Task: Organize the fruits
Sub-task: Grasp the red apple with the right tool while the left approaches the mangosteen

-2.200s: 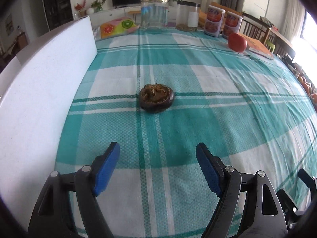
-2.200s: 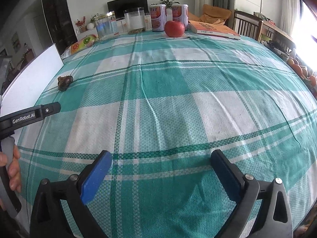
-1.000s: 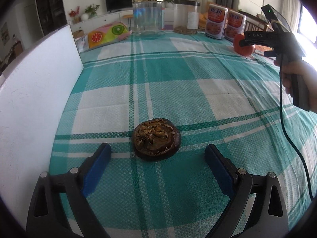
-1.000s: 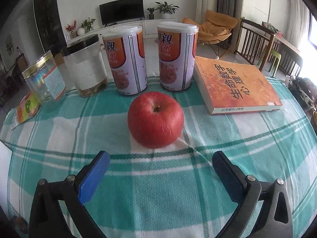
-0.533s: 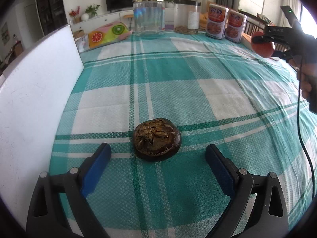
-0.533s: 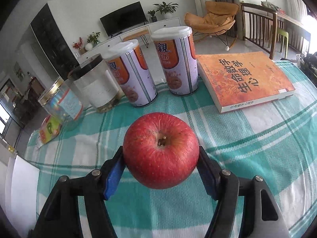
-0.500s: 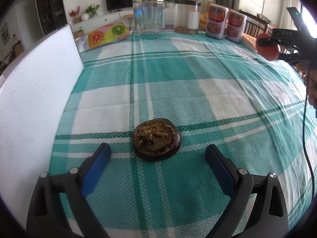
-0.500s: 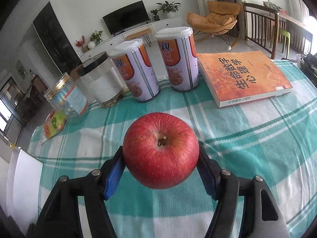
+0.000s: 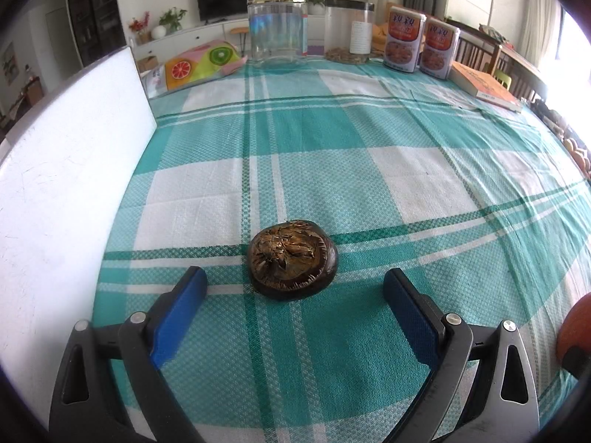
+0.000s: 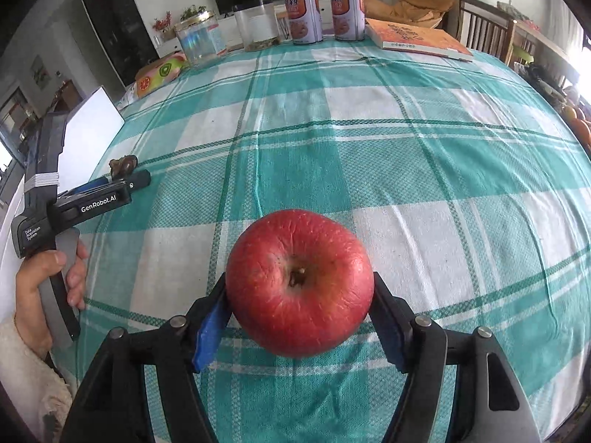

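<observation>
A dark brown, wrinkled round fruit (image 9: 291, 260) lies on the teal checked tablecloth (image 9: 332, 170). My left gripper (image 9: 293, 286) is open, its blue pads on either side of the fruit and a little short of it, not touching. My right gripper (image 10: 299, 295) is shut on a red apple (image 10: 299, 282) and holds it above the cloth. The apple's edge shows at the far right of the left wrist view (image 9: 576, 328). The brown fruit (image 10: 123, 165) and the left gripper's body (image 10: 81, 199) show at the left of the right wrist view.
A white board (image 9: 62, 184) stands along the table's left edge. At the far side stand two clear jars (image 9: 277, 27), two printed cans (image 9: 404, 42), a fruit-print packet (image 9: 201, 61) and an orange book (image 9: 484, 86). Chairs stand beyond the table on the right.
My right gripper has carried the apple away from the cans and book, back over the middle of the table near the left gripper. The left gripper and the brown fruit have hardly moved.
</observation>
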